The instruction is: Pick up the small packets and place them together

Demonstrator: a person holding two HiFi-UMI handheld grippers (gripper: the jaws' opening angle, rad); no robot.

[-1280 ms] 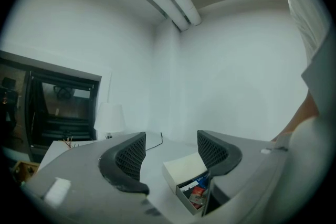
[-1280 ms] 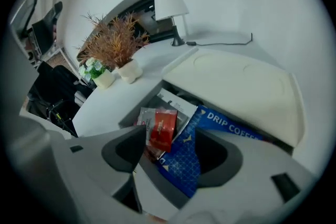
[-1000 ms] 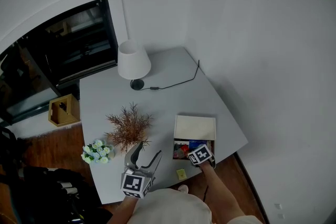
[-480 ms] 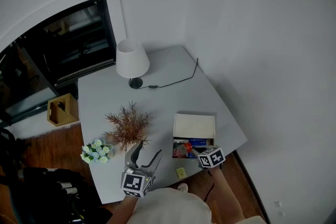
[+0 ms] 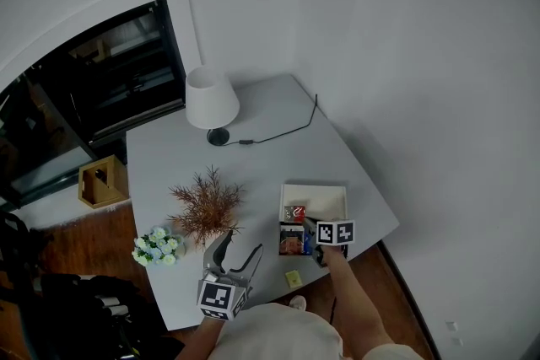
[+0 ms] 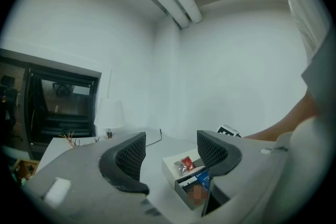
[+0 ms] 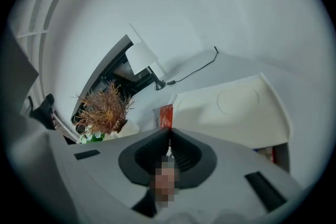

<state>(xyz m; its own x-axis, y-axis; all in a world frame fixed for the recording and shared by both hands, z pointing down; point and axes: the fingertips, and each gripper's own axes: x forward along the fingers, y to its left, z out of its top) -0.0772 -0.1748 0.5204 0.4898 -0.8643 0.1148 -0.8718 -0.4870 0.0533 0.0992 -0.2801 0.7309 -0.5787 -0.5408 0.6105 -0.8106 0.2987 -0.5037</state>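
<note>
Since a second ago the right gripper has lifted away from the packet-filled half of the box and rolled, bringing a red packet over the bare white half. Its jaws are pressed together on the packet's lower edge, and most of the packet stands clear beyond the tips. That hold looks thin, so a slow, level carry and a low release seem wise. The left gripper hangs over the worktop's near edge, jaws wide apart and empty. More packets lie in the box.
</note>
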